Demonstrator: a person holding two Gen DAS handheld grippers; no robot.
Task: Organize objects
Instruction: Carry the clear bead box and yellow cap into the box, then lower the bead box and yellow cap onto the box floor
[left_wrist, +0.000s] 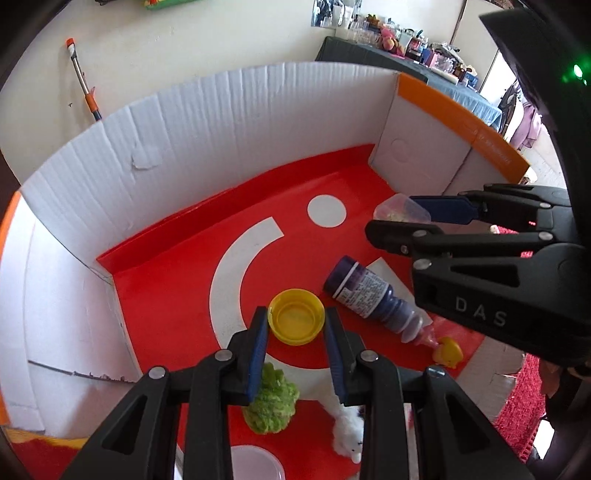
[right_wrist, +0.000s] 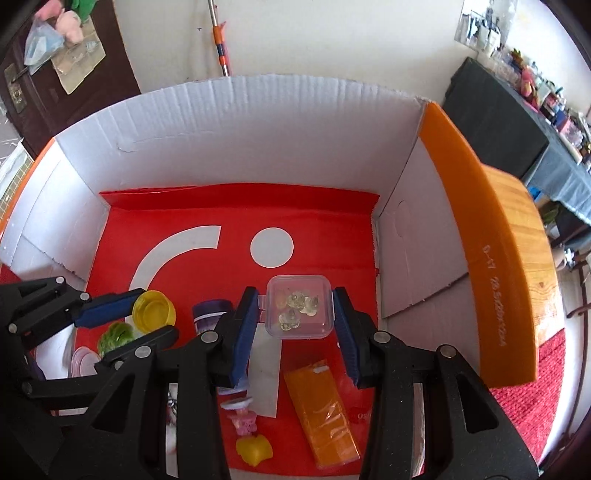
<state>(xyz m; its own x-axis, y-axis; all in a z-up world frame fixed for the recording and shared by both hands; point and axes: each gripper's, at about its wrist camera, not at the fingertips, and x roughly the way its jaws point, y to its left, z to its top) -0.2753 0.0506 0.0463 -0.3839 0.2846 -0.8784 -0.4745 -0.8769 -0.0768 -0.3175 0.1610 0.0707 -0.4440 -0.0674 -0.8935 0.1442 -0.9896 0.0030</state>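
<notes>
Both grippers hang inside a white cardboard box (left_wrist: 207, 122) with a red floor. My left gripper (left_wrist: 295, 325) has its blue pads on either side of a yellow tub (left_wrist: 296, 320), jaws close against its sides. My right gripper (right_wrist: 295, 314) brackets a small clear square container (right_wrist: 300, 311) holding gold pieces; it also shows in the left wrist view (left_wrist: 400, 210). A purple bottle (left_wrist: 369, 295) lies on its side between them. A yellow duck toy (left_wrist: 448, 352) lies near the bottle's cap.
A green fuzzy ball (left_wrist: 271, 404) and a white plush (left_wrist: 349, 424) lie under my left gripper. An orange packet (right_wrist: 321, 410) lies on the box floor below my right gripper. An orange box flap (right_wrist: 491, 251) stands at the right. A cluttered table (left_wrist: 424, 51) is behind.
</notes>
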